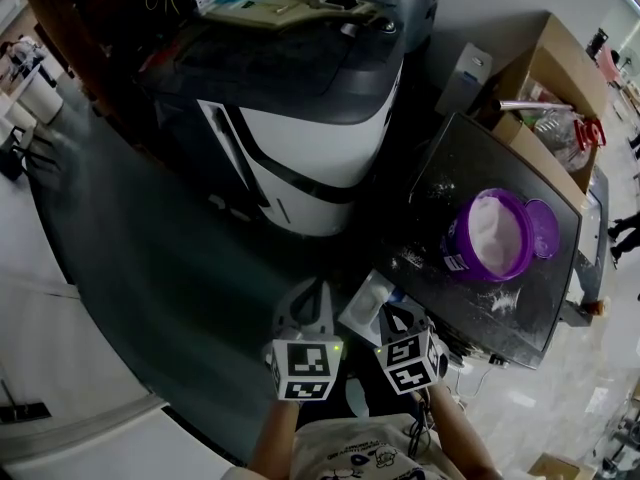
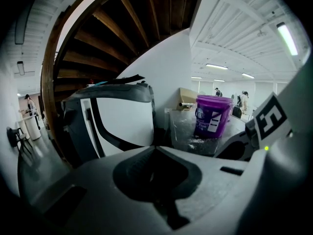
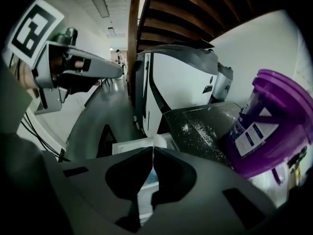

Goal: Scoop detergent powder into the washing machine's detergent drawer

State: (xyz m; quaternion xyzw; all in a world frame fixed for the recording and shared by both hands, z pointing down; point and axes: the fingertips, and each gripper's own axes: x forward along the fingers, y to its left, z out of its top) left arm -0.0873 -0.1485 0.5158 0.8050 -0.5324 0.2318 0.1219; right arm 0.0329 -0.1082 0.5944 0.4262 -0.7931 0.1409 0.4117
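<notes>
A purple detergent bucket (image 1: 489, 235), open and full of white powder, stands on a dark table (image 1: 455, 158) to the right of the washing machine (image 1: 310, 138). Its purple lid (image 1: 543, 226) lies beside it. A white detergent drawer (image 1: 366, 305) sticks out low, between the machine and the table. My left gripper (image 1: 312, 290) and right gripper (image 1: 392, 314) hover side by side just near the drawer, both shut and holding nothing. The right gripper view shows the drawer (image 3: 128, 147) under its closed jaws and the bucket (image 3: 266, 131) at right. I see no scoop.
Spilled powder dusts the table (image 3: 205, 126) near the bucket. Cardboard boxes (image 1: 555, 88) with clutter stand behind the table. Loose items lie on top of the washing machine (image 2: 117, 124). A wooden staircase (image 2: 107, 38) rises overhead, and people stand far off in the room.
</notes>
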